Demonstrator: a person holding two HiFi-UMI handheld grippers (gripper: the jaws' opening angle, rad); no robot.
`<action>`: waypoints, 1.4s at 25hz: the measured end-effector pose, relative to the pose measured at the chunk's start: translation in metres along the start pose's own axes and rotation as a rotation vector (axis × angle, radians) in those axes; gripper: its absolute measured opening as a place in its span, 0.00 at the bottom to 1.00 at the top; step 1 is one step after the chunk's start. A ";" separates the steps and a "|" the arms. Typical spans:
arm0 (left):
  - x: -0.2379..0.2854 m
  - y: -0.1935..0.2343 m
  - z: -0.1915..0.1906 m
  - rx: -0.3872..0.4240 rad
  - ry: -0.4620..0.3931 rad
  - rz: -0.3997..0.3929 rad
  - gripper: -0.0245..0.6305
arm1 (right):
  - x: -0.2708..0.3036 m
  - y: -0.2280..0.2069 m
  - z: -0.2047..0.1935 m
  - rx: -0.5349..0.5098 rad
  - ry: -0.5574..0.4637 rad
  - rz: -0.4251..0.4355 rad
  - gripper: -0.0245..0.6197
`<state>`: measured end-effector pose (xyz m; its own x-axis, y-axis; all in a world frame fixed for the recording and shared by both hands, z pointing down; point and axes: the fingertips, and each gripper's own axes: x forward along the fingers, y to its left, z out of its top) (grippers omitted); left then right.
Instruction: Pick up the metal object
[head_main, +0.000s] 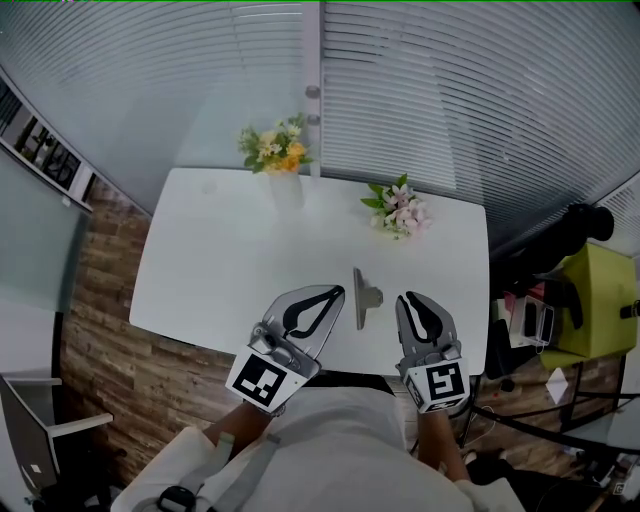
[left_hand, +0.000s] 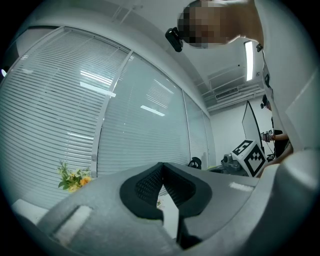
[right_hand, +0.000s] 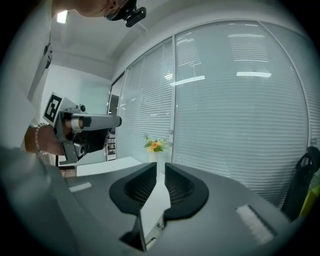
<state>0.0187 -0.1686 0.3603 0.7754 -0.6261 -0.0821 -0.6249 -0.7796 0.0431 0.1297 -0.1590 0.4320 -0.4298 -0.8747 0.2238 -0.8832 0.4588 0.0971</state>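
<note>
Two grippers sit low over the near edge of the white counter (head_main: 230, 260) in my head view. Between them the metal object (head_main: 365, 297) lies on the counter, held by neither, just beside the tips of my left gripper (head_main: 338, 292) and near my right gripper (head_main: 408, 298). My left jaws meet at the tips, empty; my right jaws stand slightly apart, gripping nothing. Yellow flowers (head_main: 275, 150) and pink flowers (head_main: 400, 210) stand at the far side.

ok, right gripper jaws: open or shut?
Open, only slightly. In the right gripper view, the right gripper shows a narrow gap between its pads. The tips do not touch and nothing is clamped between them.
</note>
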 end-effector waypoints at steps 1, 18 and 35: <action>0.000 0.001 -0.001 0.001 0.003 0.001 0.04 | 0.001 -0.001 -0.006 0.004 0.007 -0.003 0.12; -0.004 0.022 -0.005 0.015 0.004 0.015 0.04 | 0.035 -0.008 -0.121 0.064 0.161 -0.023 0.15; -0.001 0.029 -0.011 0.002 0.009 0.018 0.04 | 0.064 -0.026 -0.223 0.185 0.297 -0.018 0.17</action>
<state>0.0007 -0.1904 0.3722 0.7647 -0.6402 -0.0729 -0.6390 -0.7680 0.0426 0.1674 -0.1919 0.6597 -0.3648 -0.7864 0.4985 -0.9208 0.3841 -0.0678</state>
